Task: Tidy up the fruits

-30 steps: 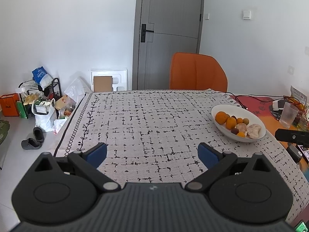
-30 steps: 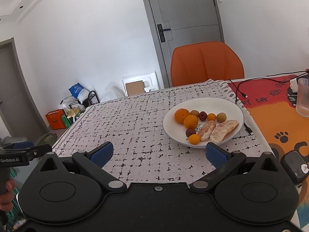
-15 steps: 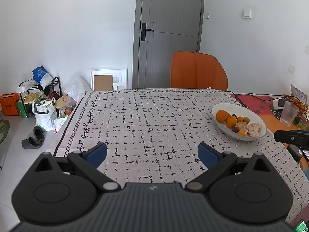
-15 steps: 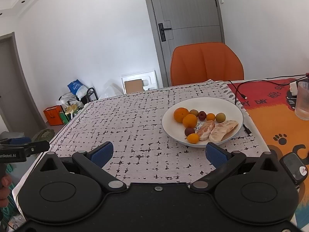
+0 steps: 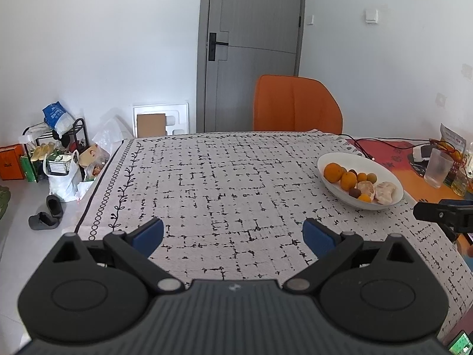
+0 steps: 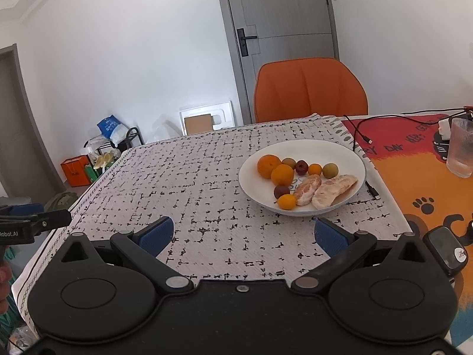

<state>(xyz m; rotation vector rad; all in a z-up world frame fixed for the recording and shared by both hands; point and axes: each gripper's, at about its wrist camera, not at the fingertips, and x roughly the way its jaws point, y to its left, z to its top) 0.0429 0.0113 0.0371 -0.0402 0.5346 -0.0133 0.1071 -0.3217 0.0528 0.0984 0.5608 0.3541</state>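
1. Both sets of tongs are spread wide with nothing between the pads. The left tongs [image 5: 233, 235] hang over the patterned bench [image 5: 207, 177], well left of the plate. The right tongs [image 6: 241, 235] sit just short of the plate's near rim.
2. All the fruit I can see is in the white plate [image 6: 307, 148]: two oranges [image 6: 268, 165], a couple of dark red plums [image 6: 301, 167], small yellow-orange ones [image 6: 286, 201], and two peeled segments [image 6: 334, 188] on the plate's right side.
3. Change over the last second? Barely any. The plate slides slightly lower and nearer in the right wrist view, so those tongs have crept in a bit. The left ones basically stay put. No fruit has moved.
4. What that means: honestly can't call it. Everything heaped in one plate fits fruit already gathered there, or a mixed pile waiting to be sorted.
5. The glass [image 6: 461, 148] and cables [image 6: 359, 131] to the plate's right look unrelated.
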